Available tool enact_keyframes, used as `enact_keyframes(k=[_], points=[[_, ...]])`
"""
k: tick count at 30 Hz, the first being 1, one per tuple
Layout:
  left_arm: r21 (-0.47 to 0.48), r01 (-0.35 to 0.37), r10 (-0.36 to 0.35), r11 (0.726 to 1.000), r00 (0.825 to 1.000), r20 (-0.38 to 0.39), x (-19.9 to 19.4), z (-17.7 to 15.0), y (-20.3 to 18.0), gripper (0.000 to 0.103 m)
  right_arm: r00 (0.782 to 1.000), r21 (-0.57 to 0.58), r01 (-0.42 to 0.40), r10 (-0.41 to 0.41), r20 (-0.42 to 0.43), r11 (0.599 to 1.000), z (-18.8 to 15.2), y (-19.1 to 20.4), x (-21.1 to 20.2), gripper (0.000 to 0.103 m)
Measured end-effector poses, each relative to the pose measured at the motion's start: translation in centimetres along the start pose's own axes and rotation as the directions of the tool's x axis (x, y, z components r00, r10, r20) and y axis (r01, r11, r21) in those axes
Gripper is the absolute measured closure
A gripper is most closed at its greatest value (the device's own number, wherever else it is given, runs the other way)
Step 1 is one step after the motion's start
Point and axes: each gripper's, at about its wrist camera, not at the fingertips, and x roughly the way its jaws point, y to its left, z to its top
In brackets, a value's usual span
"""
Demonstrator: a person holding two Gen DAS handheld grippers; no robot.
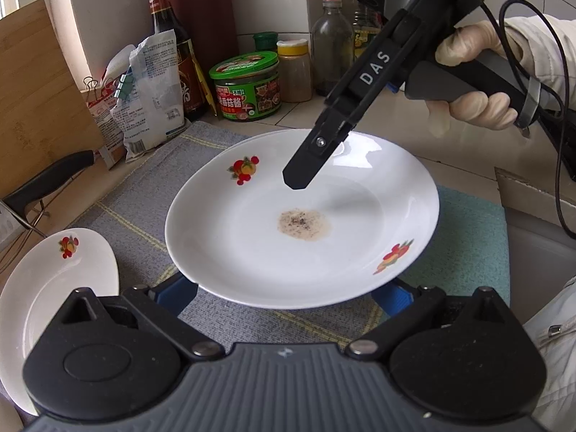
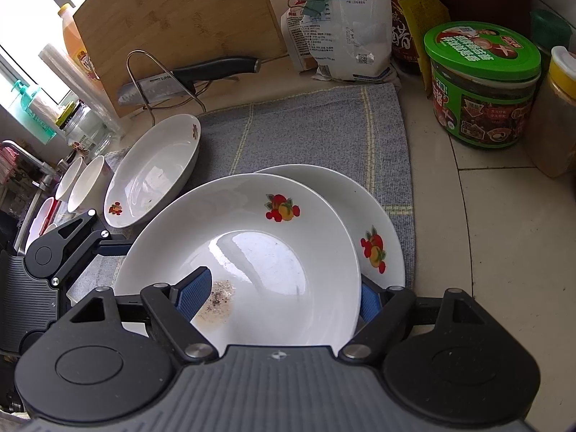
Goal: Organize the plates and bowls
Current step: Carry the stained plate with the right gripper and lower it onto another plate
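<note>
White porcelain fills both views: a soiled plate [image 2: 252, 252], decorated with red-and-orange fruit motifs and marked near its centre by a brownish, peppery stain [image 1: 304, 224], sits gripped by the right tongs [image 2: 284, 297], one blue pad lying inside the dish and the other outside its rim, so the jaws hold the plate's edge between them. In the left wrist view the same plate appears over a grey-blue woven mat [image 1: 144, 194] on the pale table [image 2: 486, 234], with the right tool reaching down from upper right in a gloved hand [image 1: 478, 75]. Just behind and partly under the held plate rests a second plate [image 2: 378, 230] with the same fruit pattern. The left tongs [image 1: 288, 297] have their blue pads at the near rim of the soiled plate, one on either side, but whether they press on it cannot be told. A third plate [image 2: 154, 172] lies to the left on the mat's edge, with two small white bowls [image 2: 86, 180] beyond it. At the back stand a bamboo cutting board [image 2: 180, 21], a knife [image 2: 190, 75] in a wire rack, a clipped plastic bag [image 2: 345, 25], a dark sauce bottle [image 1: 172, 46] and a green-lidded jar [image 2: 482, 82].
</note>
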Motion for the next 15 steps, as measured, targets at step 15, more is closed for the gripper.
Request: enact_keyframes(k=[15], points=[[0.001,0.028,-0.028,1.0,0.999,-0.022,0.48,0.34,0.6,0.002,1.0,0.007,-0.001,0.001,-0.004,1.0,-0.14,-0.63,-0.03,0.017]])
